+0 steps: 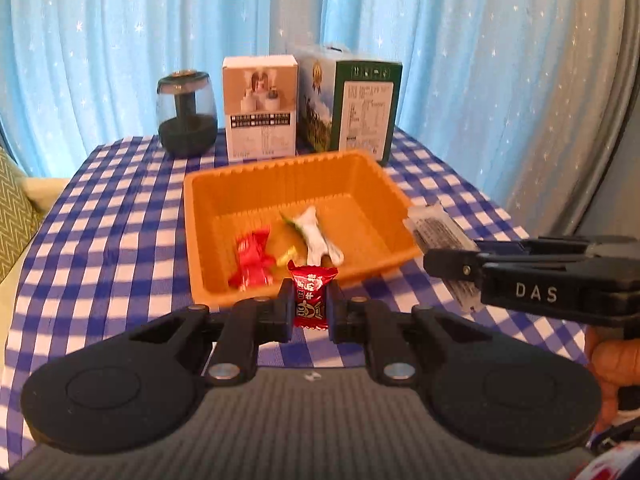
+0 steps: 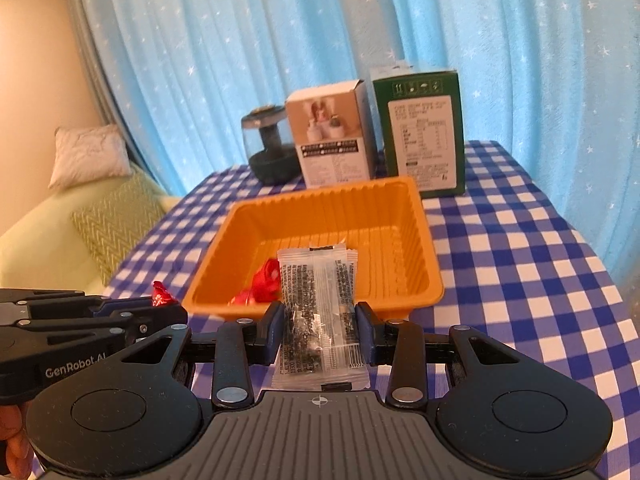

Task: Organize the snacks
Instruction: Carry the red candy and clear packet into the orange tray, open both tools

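Observation:
An orange tray sits mid-table; it also shows in the right wrist view. Inside lie a red wrapped candy, a white and green candy and a small yellow piece. My left gripper is shut on a red wrapped candy, held upright just in front of the tray's near rim. My right gripper is shut on a clear packet with dark contents, held at the tray's near edge. That packet and the right gripper show at the right of the left wrist view.
A blue and white checked cloth covers the table. At the back stand a dark glass jar, a white box and a green carton. Blue curtains hang behind. A green sofa with cushions is at the left.

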Tool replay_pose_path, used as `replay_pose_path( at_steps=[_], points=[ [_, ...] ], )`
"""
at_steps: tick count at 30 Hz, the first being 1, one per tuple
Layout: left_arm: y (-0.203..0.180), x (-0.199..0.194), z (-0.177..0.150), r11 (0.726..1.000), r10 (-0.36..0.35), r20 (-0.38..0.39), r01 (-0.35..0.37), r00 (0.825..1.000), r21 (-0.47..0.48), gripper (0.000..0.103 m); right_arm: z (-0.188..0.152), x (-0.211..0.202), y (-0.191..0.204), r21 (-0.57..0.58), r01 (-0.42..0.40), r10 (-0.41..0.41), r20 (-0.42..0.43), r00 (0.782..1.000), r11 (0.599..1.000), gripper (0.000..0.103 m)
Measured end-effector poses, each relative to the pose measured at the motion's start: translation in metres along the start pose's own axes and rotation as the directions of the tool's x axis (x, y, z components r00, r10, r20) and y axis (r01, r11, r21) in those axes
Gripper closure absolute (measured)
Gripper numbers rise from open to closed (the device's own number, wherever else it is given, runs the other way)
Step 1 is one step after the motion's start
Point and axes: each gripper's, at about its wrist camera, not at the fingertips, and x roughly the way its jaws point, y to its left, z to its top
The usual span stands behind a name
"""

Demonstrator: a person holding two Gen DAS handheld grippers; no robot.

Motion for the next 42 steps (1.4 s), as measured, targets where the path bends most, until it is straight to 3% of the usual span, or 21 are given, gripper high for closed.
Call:
replay_pose_path(
  at_steps=[18,27,37,40,42],
  points=[
    [0.036,0.062,0.055,0.997,-0.017,0.019,0.018,1.000,-0.081,0.090,0.041,0.060,-0.021,0.048,0.083,-0.085,0.030,0.996,0.995,0.064],
    [0.042,0.092,0.050,0.995,-0.051,-0.017,0.049,0.999,-0.082,0.090,0.047,0.092,-0.033,0.098,0.099,-0.100,0.003,0.995,0.990,0.064],
    [0.038,0.103,0.050,0.994,-0.066,-0.019,0.064,0.998,-0.092,0.089,0.046,0.100,-0.032,0.107,0.097,-0.097,0.000,0.995,0.990,0.064],
    [0.038,0.104,0.049,0.993,-0.070,-0.014,0.068,0.997,-0.097,0.076,0.046,0.101,-0.034,0.119,0.099,-0.099,-0.003,0.995,0.988,0.064],
    [0.040,0.103,0.048,0.993,-0.062,-0.015,0.060,0.998,-0.100,0.076,0.046,0.102,-0.036,0.129,0.095,-0.095,-0.006,0.995,0.987,0.064]
  ],
)
